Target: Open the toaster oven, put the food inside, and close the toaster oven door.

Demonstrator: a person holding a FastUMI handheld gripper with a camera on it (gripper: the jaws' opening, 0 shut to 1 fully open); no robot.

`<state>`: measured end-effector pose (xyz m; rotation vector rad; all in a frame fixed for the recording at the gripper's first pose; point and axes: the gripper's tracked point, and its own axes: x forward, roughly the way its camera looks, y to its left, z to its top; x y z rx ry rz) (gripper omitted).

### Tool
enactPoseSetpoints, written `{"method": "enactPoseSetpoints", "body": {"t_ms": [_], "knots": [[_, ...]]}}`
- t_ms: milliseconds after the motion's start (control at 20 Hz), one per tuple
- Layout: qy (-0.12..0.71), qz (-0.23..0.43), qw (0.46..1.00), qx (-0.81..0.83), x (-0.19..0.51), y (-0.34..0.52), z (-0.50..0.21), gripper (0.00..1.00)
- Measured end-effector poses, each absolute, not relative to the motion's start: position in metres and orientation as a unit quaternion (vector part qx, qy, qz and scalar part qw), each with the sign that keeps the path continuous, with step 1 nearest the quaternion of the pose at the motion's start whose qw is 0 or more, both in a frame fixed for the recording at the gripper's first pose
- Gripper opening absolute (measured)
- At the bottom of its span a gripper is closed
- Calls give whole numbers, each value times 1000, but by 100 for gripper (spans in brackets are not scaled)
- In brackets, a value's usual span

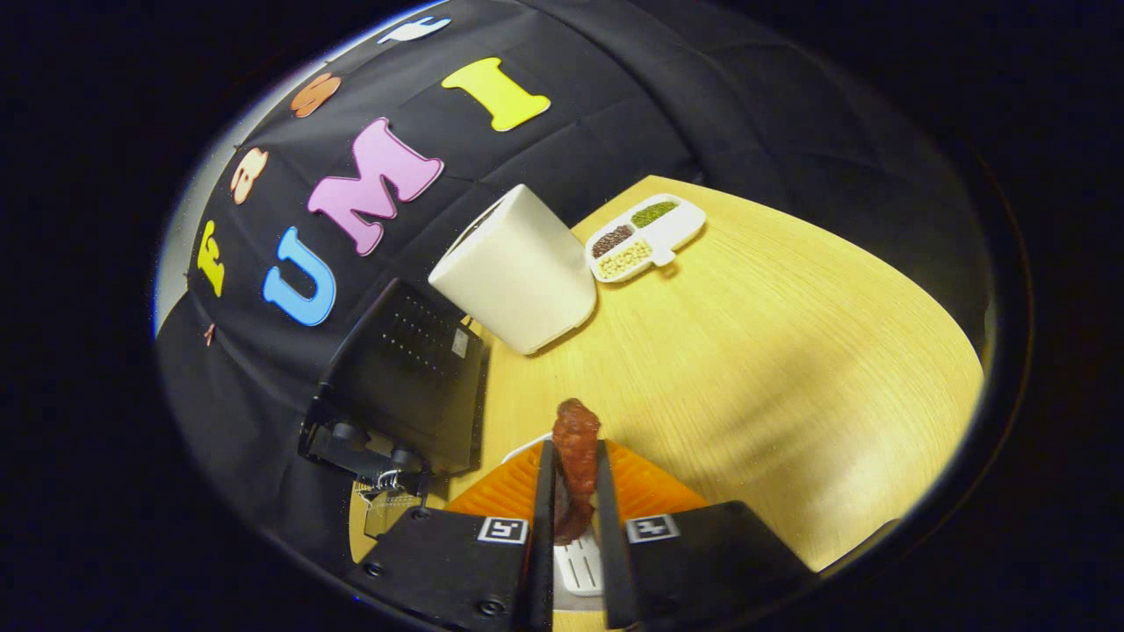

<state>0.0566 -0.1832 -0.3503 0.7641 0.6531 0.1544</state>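
My gripper [575, 461] is shut on a reddish-brown piece of food [575, 448], which stands upright between both fingers and pokes out beyond their tips. Under the fingers lies an orange ridged tray [654, 487] on the wooden table [773, 351]. The black toaster oven [408, 382] stands to the left of the fingers, its vented side and its knobs [351, 434] facing me. I cannot tell from here how its door stands.
A white boxy container [518, 272] stands beyond the oven, near the booth wall. A white divided dish [645, 237] with dark, green and pale grains sits farther back on the table. Bare wood stretches to the right of the fingers.
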Motion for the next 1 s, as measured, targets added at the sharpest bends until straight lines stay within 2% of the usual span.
{"method": "enactPoseSetpoints", "body": {"t_ms": [50, 200, 600, 1000], "knots": [[314, 73, 871, 371, 56, -183, -350, 19], [301, 65, 876, 371, 56, -187, -338, 14], [247, 69, 888, 380, 42, -166, -269, 14], [228, 114, 887, 385, 4, -60, -215, 14]]}}
